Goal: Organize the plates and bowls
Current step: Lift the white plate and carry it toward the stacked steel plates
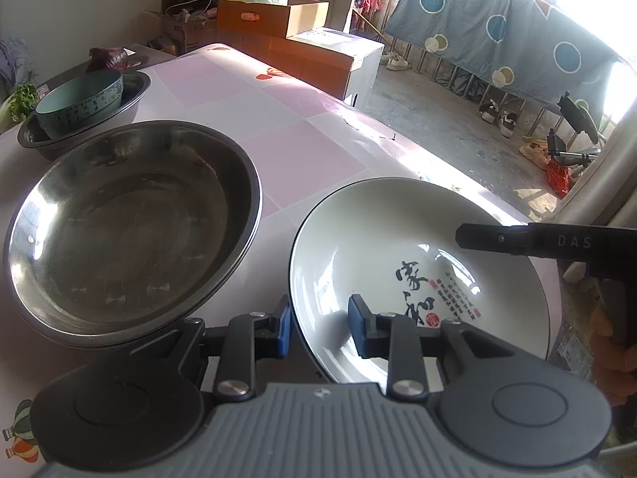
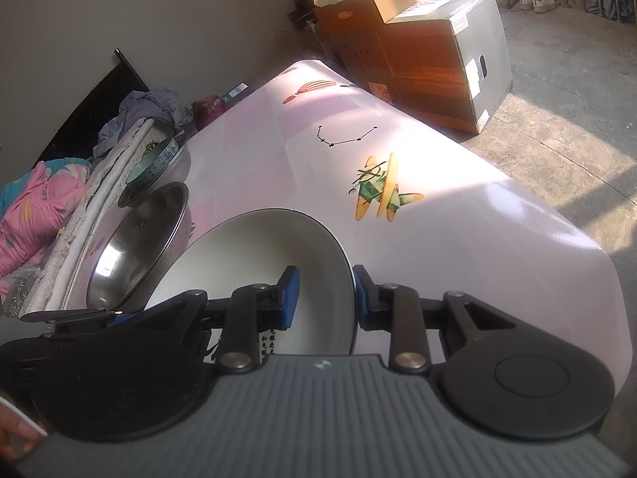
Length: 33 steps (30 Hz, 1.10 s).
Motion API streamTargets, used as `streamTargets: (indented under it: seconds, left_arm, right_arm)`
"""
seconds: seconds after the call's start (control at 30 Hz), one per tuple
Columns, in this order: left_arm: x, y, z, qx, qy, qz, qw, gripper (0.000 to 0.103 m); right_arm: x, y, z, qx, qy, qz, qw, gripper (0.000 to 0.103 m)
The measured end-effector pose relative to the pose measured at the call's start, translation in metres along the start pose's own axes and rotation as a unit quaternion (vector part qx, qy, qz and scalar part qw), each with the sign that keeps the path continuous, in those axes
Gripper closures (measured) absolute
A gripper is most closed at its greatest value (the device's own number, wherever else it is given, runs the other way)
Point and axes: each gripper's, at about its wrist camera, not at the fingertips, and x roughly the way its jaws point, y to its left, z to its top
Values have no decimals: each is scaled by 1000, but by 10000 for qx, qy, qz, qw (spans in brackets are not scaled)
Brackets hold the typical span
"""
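A white plate with black calligraphy sits on the pink table, tilted. My left gripper is open, its fingers straddling the plate's near-left rim. My right gripper is open too, its fingers straddling the plate's right rim; it also shows in the left wrist view over the plate's right side. A steel basin stack stands just left of the plate. A teal bowl sits inside another steel basin farther back.
Cardboard boxes stand beyond the table's far end. The table drops off to a concrete floor on the right. Bedding lies along the left side. Greens lie by the far basin.
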Motion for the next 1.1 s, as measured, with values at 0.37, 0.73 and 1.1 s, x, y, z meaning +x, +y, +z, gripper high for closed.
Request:
streamTargets:
  seconds: [0.37, 0.73, 1.1]
  left_arm:
    - [-19, 5, -22, -46, 83, 22, 10000, 73]
    - [-47, 25, -48, -299, 118, 113, 9994, 73]
    - [-76, 65, -74, -738, 52, 229, 9970, 73]
  right_arm:
    - [-11, 14, -20, 9, 64, -58, 10000, 74]
    - [-17, 39, -45, 108, 198, 92, 9997, 73]
    - [-5, 85, -63, -29, 406, 318, 9987, 72]
